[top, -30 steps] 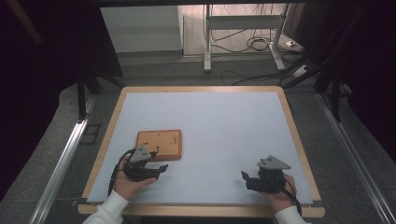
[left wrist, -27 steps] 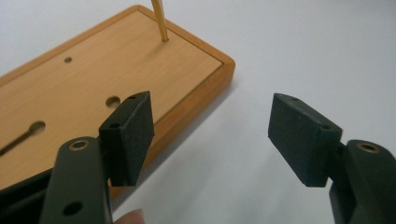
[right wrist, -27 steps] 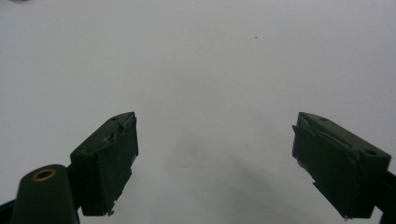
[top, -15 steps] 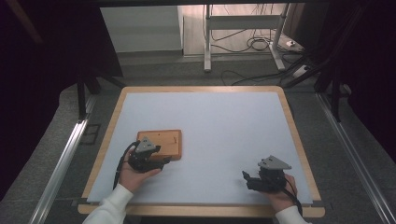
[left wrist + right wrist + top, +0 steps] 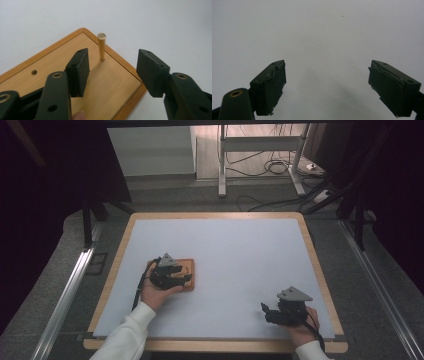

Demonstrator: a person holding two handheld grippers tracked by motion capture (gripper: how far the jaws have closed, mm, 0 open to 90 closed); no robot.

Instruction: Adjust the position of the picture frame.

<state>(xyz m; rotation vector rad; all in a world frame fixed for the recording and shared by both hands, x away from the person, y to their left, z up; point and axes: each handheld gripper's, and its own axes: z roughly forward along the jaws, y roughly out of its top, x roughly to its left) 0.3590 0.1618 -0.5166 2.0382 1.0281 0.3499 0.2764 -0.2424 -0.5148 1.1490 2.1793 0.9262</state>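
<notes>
left gripper (image 5: 111,72) over the wooden board (image 5: 75,75); jaws apart, just been closing, nothing pinched yet. brass peg (image 5: 102,47) stands upright near the board's far corner, dead ahead beyond the pads. right gripper (image 5: 327,87) agape, well away from the board.

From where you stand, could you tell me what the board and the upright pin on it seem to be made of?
The board looks like wood: a pale matte face with faint grain and a darker, glossier orange-brown rim. The pin seems to be brass or similar metal, judging by its smooth golden sheen, though painted wood can't be ruled out.
</notes>
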